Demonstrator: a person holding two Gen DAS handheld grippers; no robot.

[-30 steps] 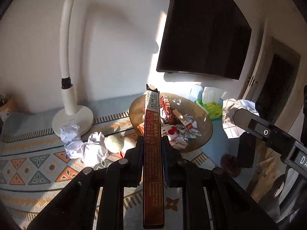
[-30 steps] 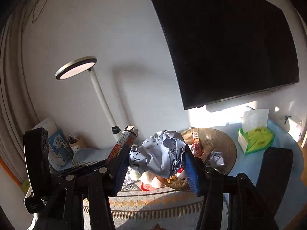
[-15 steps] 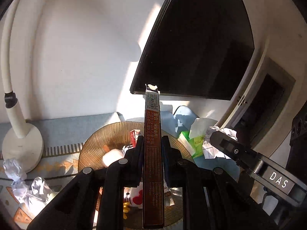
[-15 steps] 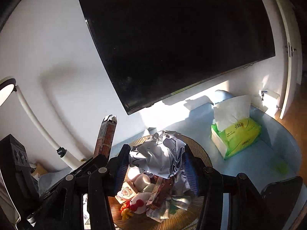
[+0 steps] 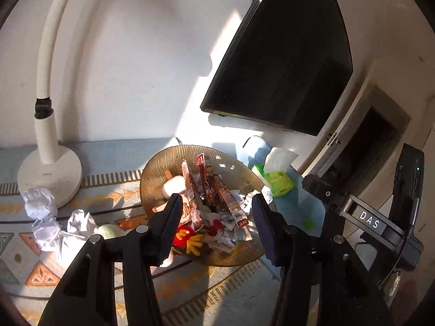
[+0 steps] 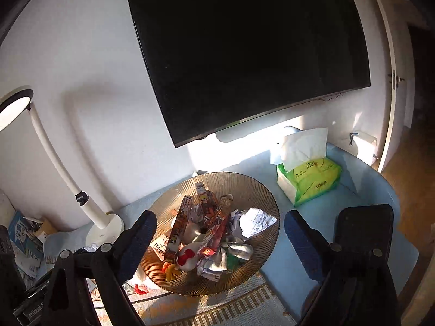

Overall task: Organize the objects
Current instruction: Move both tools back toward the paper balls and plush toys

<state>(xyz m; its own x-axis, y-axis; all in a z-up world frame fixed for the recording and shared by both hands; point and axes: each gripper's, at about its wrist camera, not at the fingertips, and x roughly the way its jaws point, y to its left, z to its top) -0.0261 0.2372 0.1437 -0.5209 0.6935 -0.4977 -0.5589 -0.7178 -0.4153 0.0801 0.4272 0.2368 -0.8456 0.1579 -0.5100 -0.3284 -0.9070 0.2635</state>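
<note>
- Long brown box, clamped in left gripper a second ago, is now released; jaws are opening, nothing is held between them.
- Crumpled paper ball is dropped from right gripper; jaws are opening, empty.
- Both are seen in amber ribbed bowl, among snack boxes standing tilted, long axes pointing up toward wall.
- Tissue pack and lamp base flank bowl; loose paper wads are left on mat.

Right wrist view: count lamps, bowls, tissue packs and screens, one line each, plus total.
desk lamp: 1
bowl: 1
tissue pack: 1
wall screen: 1
Total: 4
</note>
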